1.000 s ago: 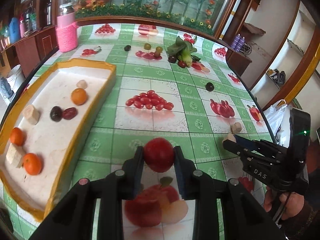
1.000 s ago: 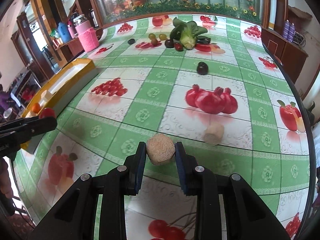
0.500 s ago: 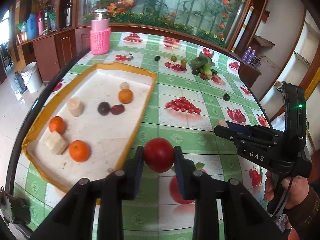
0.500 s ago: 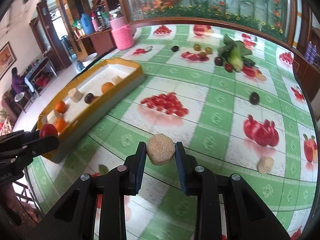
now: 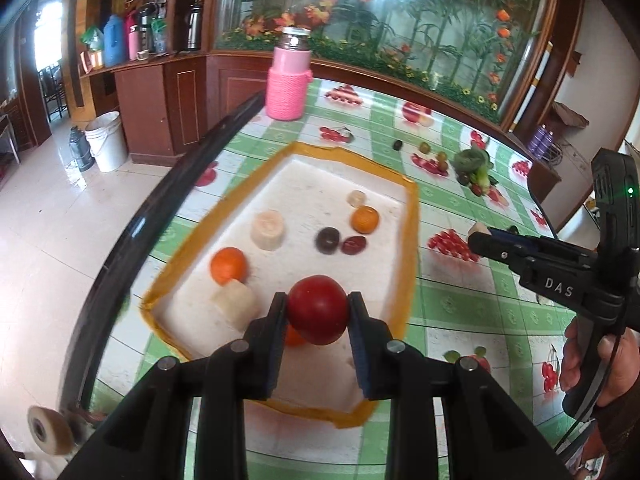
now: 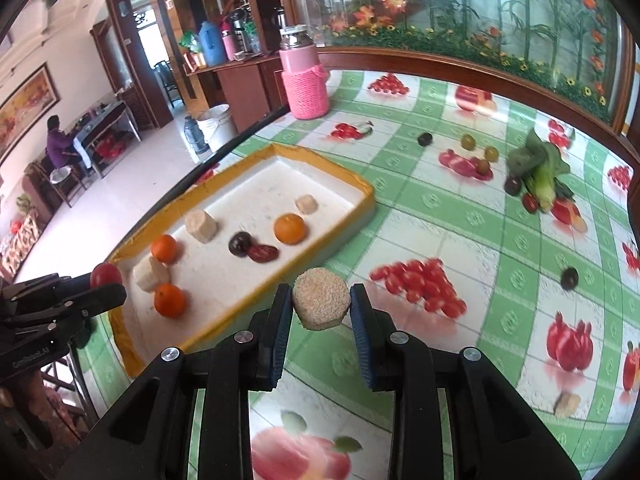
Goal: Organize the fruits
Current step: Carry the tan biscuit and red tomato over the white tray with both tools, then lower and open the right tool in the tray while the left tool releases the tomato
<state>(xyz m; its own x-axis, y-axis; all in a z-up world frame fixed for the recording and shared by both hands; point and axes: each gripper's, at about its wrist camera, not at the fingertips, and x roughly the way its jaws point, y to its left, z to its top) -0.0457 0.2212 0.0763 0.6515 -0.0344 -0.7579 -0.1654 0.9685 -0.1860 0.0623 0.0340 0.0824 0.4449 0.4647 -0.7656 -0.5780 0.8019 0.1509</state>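
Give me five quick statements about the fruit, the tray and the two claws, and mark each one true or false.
1. The left claw grips a red fruit. True.
2. The right claw is empty. False: it grips a beige chunk.
3. Three oranges lie in the tray. True.
4. The pink bottle stands inside the tray. False: it stands on the table beyond the tray's far end.
5. The leafy vegetable lies in the tray. False: it lies on the table, far to the tray's right.
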